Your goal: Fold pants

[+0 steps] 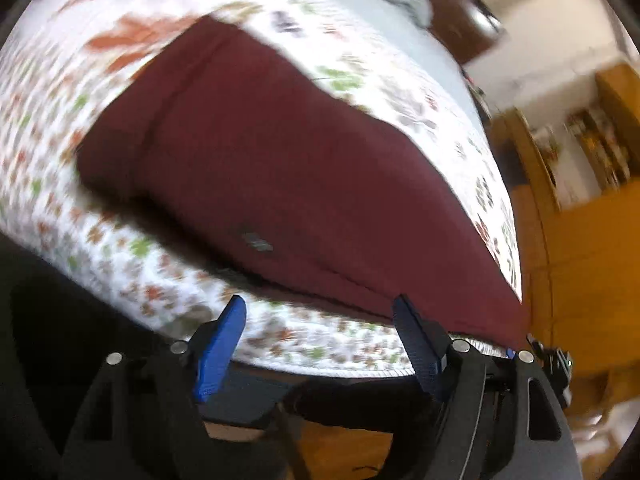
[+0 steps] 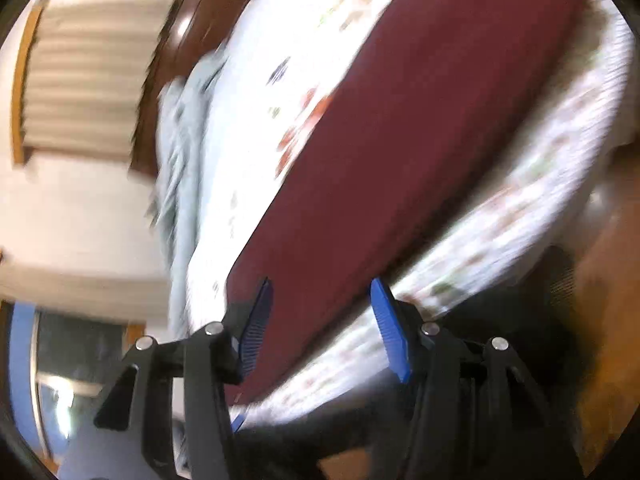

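Maroon pants point(image 1: 280, 160) lie flat and folded lengthwise on a floral bed sheet point(image 1: 280, 336). My left gripper point(image 1: 320, 308) hovers near the bed's front edge, its blue fingers point(image 1: 224, 344) wide apart and empty, with the pants' near edge just beyond the tips. In the right wrist view the pants point(image 2: 400, 160) run diagonally from the upper right down to my right gripper point(image 2: 320, 286). Its blue fingers point(image 2: 390, 328) stand apart over the narrow end of the pants. The picture is blurred, and no pad visibly presses the cloth.
A pale grey-blue blanket point(image 2: 180, 140) is bunched along the bed's far side, by a dark wooden headboard point(image 2: 192, 32). Yellow wooden shelving point(image 1: 580, 200) stands beyond the bed's end. A window with a blind point(image 2: 88, 72) is on the wall.
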The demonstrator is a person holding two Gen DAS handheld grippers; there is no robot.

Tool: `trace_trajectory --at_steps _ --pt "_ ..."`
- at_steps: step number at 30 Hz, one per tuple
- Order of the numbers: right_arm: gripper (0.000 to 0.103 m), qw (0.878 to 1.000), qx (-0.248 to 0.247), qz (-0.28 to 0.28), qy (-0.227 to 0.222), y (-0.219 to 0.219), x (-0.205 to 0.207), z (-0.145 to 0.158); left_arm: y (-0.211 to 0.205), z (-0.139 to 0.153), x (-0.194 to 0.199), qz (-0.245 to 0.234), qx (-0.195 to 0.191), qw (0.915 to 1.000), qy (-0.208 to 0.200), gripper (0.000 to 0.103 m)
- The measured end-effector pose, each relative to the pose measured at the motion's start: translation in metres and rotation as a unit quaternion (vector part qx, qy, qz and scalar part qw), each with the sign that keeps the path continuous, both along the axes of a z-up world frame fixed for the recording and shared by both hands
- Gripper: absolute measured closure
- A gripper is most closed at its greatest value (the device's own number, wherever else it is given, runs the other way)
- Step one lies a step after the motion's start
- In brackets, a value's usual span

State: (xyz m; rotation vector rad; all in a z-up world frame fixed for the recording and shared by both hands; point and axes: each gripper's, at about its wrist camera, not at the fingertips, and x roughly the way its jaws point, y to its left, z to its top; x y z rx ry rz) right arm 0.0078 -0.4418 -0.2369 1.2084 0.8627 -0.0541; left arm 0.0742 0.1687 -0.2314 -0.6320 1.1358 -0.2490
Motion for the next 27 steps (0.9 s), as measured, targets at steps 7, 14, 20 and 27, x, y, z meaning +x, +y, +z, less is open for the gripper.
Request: trace_trajectory --at_steps 7,14,20,27 --pt "0.053 0.999 0.038 -0.018 -0.007 -0.012 0.013 -0.031 -0.028 0.012 0.048 -0.037 0.055 0.9967 -0.048 0.021" --pt "0.094 0.999 0.039 -0.014 -0.008 -0.022 0.008 -0.056 -0.032 -0.021 0.069 -0.046 0.092 0.9947 -0.001 0.019" --pt "0.079 0.995 -0.024 -0.046 -0.081 -0.057 -0.017 -0.009 -0.045 0.002 0.067 -0.063 0.088 0.9936 -0.033 0.018" --pt "0.081 0.996 -0.020 -0.043 -0.070 -0.107 0.003 -0.038 -0.061 0.012 0.094 -0.078 0.121 0.9870 -0.071 0.013"
